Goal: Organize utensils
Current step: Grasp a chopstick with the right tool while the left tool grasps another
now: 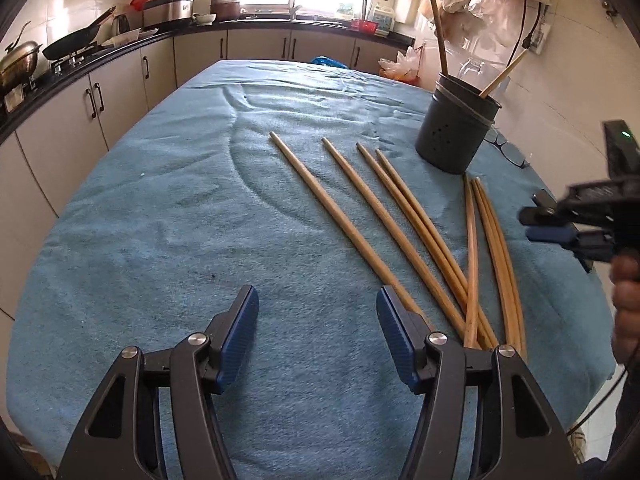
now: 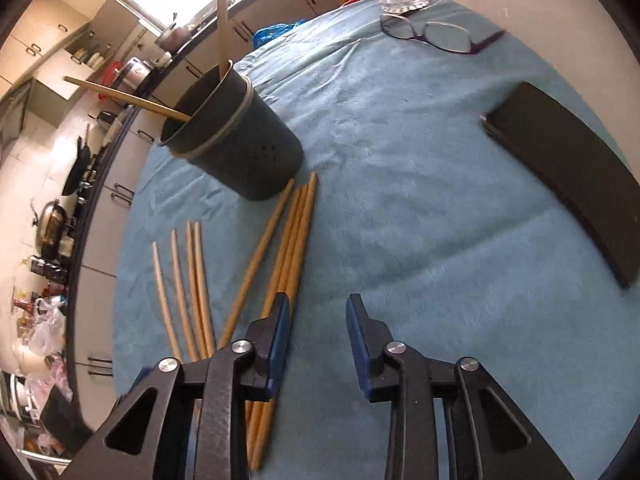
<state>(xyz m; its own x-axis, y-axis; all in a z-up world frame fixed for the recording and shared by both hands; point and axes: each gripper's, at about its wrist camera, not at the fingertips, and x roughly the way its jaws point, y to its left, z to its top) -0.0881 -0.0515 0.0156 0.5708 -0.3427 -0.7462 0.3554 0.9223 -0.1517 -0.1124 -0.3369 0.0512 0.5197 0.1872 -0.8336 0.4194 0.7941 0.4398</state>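
Several wooden chopsticks (image 1: 384,216) lie fanned out on the blue cloth, tips pointing at a dark utensil cup (image 1: 456,128). The cup holds two chopsticks, one upright and one leaning. My left gripper (image 1: 316,300) is open and empty, low over the cloth just left of the chopsticks' thick ends. My right gripper (image 2: 316,308) is open and empty; its left finger hangs over the rightmost chopsticks (image 2: 292,248). The cup (image 2: 236,140) stands ahead to its left. The right gripper also shows at the right edge of the left wrist view (image 1: 540,224).
The blue cloth (image 1: 160,240) covers the table. Glasses (image 2: 436,36) and a glass jug base (image 2: 404,0) lie at the far right side. A black flat case (image 2: 576,176) lies on the right. Kitchen counters with pans (image 1: 76,40) run along the left.
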